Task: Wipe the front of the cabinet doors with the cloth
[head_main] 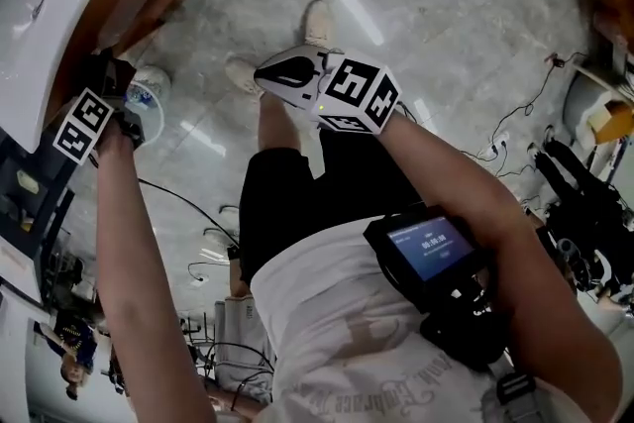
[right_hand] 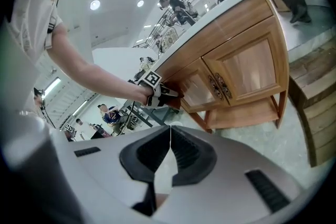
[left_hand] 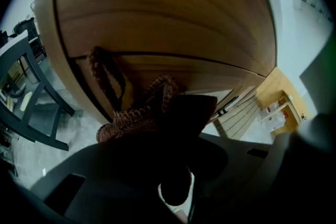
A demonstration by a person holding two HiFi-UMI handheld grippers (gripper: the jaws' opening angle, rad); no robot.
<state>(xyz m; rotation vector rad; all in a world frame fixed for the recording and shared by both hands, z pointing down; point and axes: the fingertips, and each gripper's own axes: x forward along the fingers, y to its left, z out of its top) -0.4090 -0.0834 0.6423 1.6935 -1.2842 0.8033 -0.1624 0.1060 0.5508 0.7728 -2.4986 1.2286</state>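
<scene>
Right gripper (right_hand: 169, 152) clenched empty, well off the cabinet door (left_hand: 157, 13); left gripper (left_hand: 169, 139) grasps the cloth (left_hand: 137, 113) pressed against that door.

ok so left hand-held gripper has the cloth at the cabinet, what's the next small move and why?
Probably slide the left hand-held gripper sideways along the cabinet door with the cloth pressed on. Its jaws are shut on the brown knitted cloth, bunched right at the wood, and more door front lies beyond. The right hand-held gripper is shut, empty, off the cabinet.
</scene>
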